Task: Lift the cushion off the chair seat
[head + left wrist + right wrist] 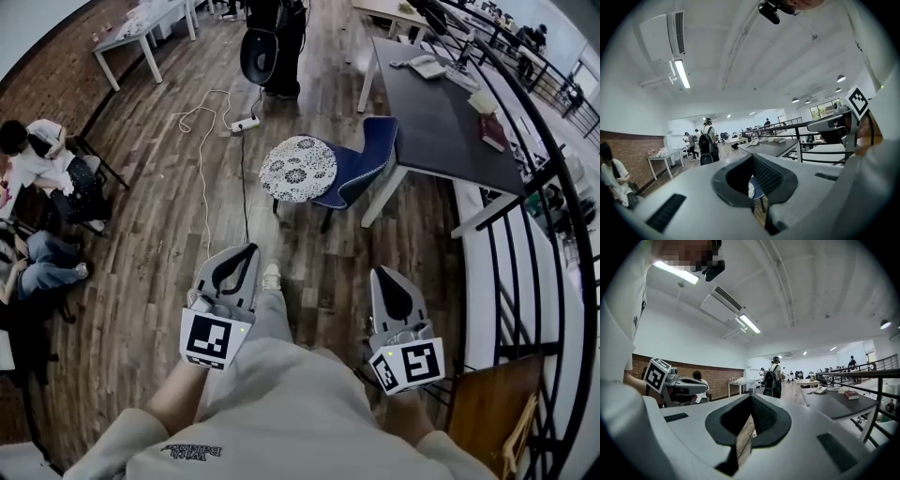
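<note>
fingers, left gripper: pressed together, empty
fingers, right gripper: pressed together, empty
cushion: on chair, well beyond both fingertips

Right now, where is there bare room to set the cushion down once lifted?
The dark table is bare at its near end, as is the wooden floor between the chair and the person's shoe. Crowded: cable and power strip left of the chair, phone and books farther along the table.

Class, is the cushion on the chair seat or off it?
On. The cushion lies flat on the blue chair's seat, covering most of it.
</note>
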Motion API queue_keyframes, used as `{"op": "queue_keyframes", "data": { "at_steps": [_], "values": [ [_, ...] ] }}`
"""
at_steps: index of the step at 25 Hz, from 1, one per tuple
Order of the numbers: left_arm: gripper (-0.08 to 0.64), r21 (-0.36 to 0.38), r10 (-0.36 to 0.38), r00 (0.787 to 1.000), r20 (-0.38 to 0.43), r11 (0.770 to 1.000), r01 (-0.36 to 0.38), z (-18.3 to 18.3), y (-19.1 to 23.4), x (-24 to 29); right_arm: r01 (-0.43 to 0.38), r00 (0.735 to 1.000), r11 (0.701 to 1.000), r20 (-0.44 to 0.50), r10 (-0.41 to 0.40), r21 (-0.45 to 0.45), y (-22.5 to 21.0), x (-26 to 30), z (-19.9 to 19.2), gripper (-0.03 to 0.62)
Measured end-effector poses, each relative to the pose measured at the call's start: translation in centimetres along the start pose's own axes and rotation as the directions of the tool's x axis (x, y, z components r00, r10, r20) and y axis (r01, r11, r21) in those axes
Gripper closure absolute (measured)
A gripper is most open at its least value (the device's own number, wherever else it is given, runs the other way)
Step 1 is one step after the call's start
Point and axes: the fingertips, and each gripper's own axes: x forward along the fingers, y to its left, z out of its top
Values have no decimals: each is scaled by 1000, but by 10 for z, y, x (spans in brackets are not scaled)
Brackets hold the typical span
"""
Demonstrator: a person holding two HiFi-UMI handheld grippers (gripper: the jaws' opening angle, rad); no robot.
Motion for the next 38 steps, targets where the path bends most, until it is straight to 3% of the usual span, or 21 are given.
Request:
{"op": "queue_keyframes", "data": {
  "at_steps": [7,11,16,22,35,38],
  "values": [
    [555,-23,15,1000,24,1000,-14,-16,29,36,-11,1000,1000,-17,11,-27,-13,52,-9,589],
    [555,-61,29,1000,-2,998,-30,-26,59,58,-39,999,999,-31,38,-37,-13,93,-8,589],
    [555,-54,33,999,-26,998,-34,-38,100,91,-46,998,999,-42,44,-28,-19,146,-13,589],
    [555,-156,21,998,-64,987,-31,-53,152,140,-52,994,998,-97,49,-29,-30,215,-16,589],
    [555,-168,-14,996,-91,986,-1,-58,260,242,-21,987,1000,-157,21,1,-58,364,-13,589],
    [555,-205,-37,996,-76,978,20,-55,286,265,-6,988,1000,-155,5,-9,-63,398,-8,589]
  ]
}}
